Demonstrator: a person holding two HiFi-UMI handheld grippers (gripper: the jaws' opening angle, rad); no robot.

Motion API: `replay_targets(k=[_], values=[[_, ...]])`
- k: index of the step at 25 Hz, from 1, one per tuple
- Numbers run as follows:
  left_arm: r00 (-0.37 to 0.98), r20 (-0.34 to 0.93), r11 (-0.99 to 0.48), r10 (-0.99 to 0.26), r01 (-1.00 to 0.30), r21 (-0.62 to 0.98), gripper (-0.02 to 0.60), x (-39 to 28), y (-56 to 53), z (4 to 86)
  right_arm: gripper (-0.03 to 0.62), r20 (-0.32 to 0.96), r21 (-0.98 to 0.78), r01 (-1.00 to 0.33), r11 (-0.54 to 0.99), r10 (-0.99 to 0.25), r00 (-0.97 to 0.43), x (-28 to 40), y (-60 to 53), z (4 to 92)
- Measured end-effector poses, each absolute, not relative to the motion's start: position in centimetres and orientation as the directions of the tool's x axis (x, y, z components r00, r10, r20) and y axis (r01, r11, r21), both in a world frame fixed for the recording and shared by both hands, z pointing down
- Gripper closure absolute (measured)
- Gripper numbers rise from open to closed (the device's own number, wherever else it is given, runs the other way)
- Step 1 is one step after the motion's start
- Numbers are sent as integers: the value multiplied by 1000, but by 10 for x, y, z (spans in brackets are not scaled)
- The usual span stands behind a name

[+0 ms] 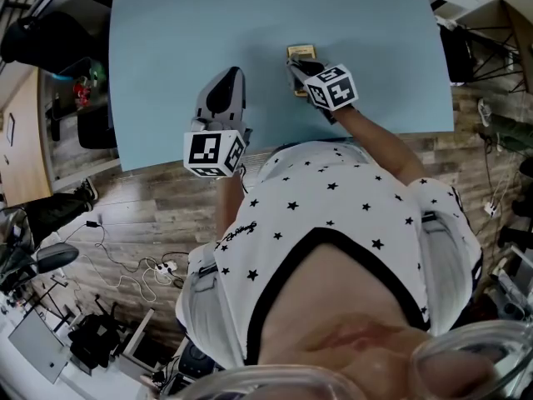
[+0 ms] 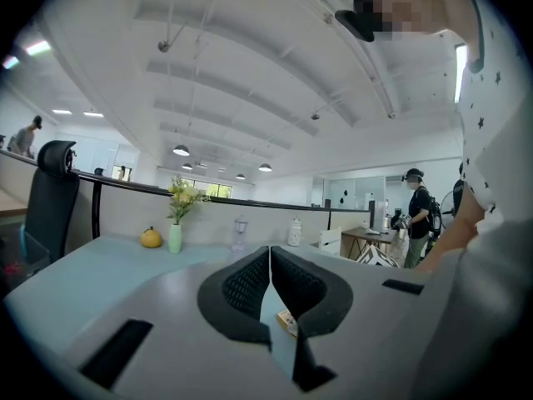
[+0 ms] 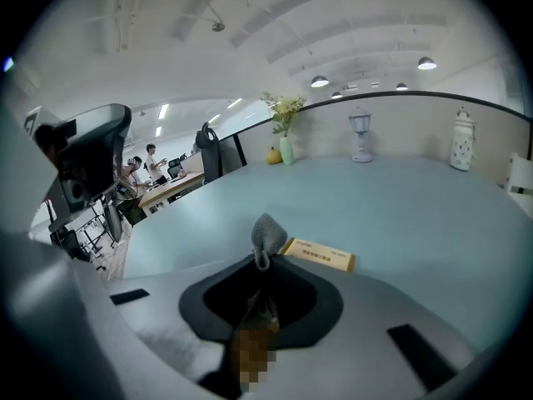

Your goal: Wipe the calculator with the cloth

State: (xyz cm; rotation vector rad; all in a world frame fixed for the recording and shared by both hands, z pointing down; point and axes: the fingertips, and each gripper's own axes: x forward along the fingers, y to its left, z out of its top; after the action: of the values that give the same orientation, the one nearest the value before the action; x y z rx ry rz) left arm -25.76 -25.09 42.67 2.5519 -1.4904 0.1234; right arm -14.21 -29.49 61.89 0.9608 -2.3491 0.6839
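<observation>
Right gripper view: right gripper [image 3: 261,265] fingers [image 3: 310,297] pinch the cloth [image 3: 268,233], calculator [image 3: 321,256] crosswise just beyond them; left gripper [image 2: 270,253], closed empty, stands farther off.

Grey cloth [image 3: 265,233], tan calculator [image 3: 321,256], pale blue table [image 1: 166,57], white black-starred shirt [image 1: 333,207].
</observation>
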Motion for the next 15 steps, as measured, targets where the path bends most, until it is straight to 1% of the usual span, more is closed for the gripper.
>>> replay_targets(k=[6, 15], values=[[503, 170, -489, -848, -864, 118, 551, -255, -253, 427, 554, 624, -247, -759, 602, -501, -600, -130, -298, 621], [544, 170, -532, -822, -839, 113, 551, -238, -256, 427, 554, 635, -233, -826, 512, -563, -529, -83, -303, 625]])
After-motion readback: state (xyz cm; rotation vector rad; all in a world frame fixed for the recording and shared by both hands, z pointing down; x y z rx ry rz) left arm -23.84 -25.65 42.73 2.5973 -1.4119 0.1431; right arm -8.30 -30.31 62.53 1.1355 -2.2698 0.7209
